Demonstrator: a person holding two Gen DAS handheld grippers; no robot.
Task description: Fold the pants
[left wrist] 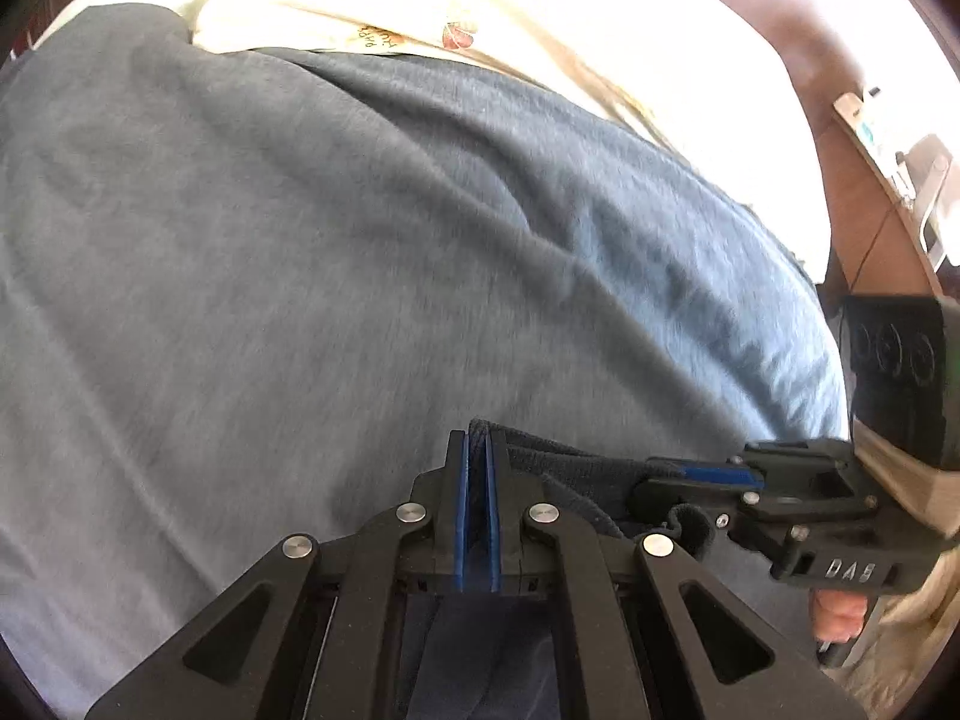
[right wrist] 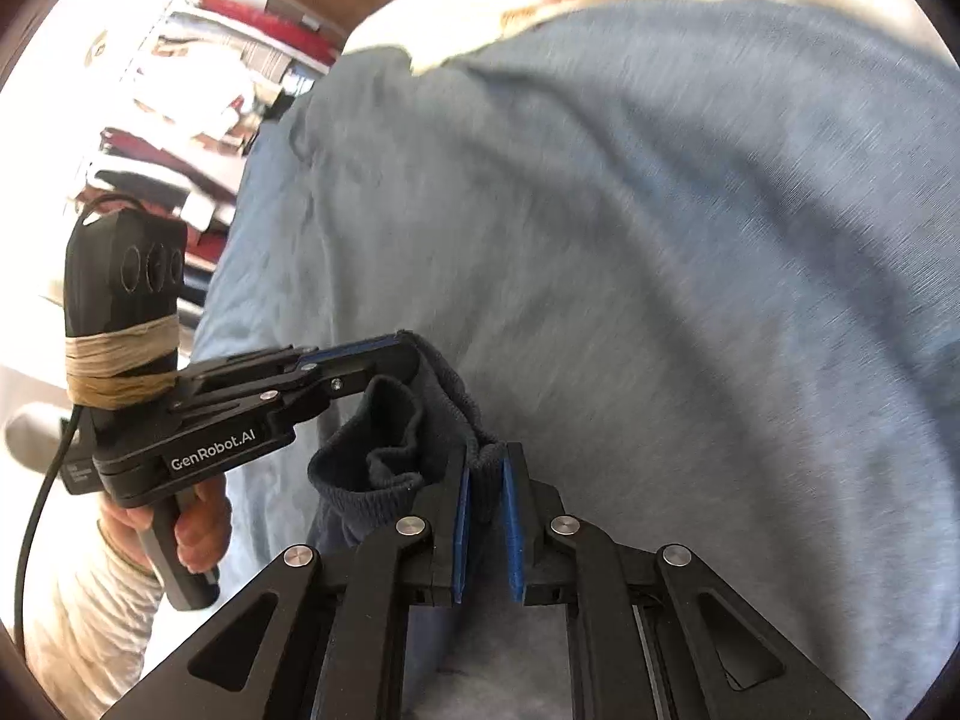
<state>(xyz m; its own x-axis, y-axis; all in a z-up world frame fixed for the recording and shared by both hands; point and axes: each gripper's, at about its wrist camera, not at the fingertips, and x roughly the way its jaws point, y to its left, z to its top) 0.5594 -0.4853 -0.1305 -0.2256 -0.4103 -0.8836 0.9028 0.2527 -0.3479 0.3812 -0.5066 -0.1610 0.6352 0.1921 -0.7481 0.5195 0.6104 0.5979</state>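
Left gripper (left wrist: 477, 468) clenched on pants (left wrist: 360, 252) waistband, right gripper (right wrist: 485, 480) likewise alongside

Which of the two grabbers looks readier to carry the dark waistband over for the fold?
Neither clearly: the left gripper and right gripper both pinch the waistband, side by side above the blue-grey cloth.

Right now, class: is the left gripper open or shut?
Shut. The left gripper pinches the dark ribbed pants hem between its nearly touching blue pads.
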